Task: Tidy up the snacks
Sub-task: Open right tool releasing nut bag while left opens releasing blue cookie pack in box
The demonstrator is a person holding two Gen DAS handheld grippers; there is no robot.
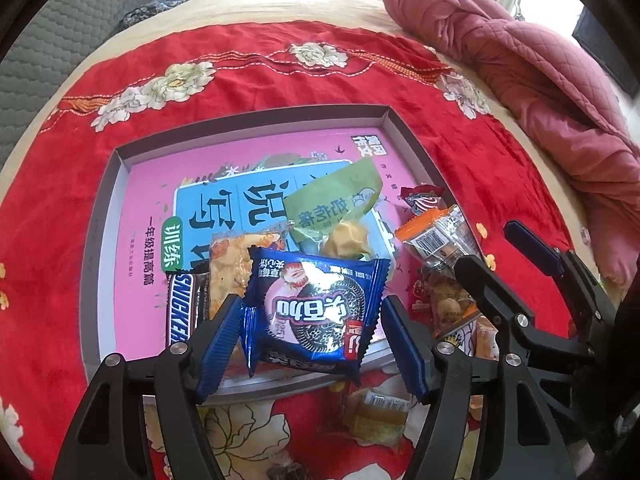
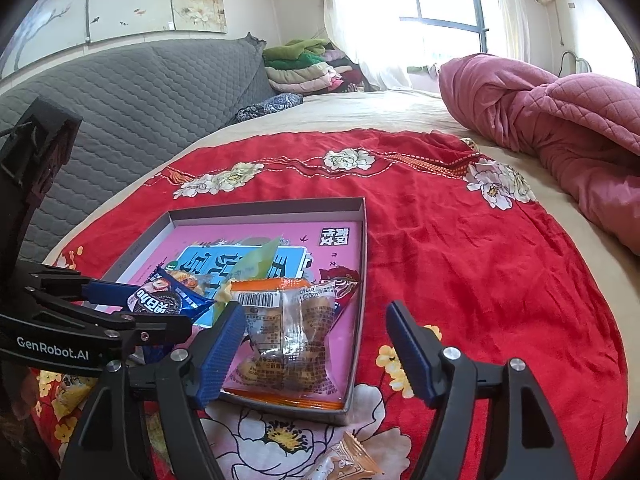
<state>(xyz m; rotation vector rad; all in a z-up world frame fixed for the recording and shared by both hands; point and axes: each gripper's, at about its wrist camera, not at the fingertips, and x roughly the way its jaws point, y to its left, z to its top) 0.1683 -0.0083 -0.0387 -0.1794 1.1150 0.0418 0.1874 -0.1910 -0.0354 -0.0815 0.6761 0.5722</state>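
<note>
Snacks lie gathered in a shallow grey box [image 1: 394,128] that rests on a red flowered cloth [image 1: 248,76] spread over a bed. A pink book [image 1: 152,184] covers the floor of the box, and the packets crowd toward its five o'clock corner in the left wrist view. The left gripper [image 1: 310,340] hangs over that pile with its blue pads spread wide; a blue cookie packet [image 1: 316,308] sits between them, its crimped ends close to both pads, though a firm grip cannot be made out. At nine o'clock from this packet lies a brown chocolate bar [image 1: 182,308], and at twelve o'clock a green wrapper [image 1: 340,196] stands up. The right gripper [image 2: 316,348] hangs over the near right edge of the box, jaws wide; a clear packet with an orange strip [image 2: 288,336] lies just beside its left pad, the right pad over bare cloth. A small red candy [image 2: 340,284] lies at one o'clock from the clear packet. Outside the box, at six o'clock, an orange wrapped sweet [image 2: 352,460] lies on the cloth. A pink quilt [image 2: 560,120] is bunched at two o'clock.
</note>
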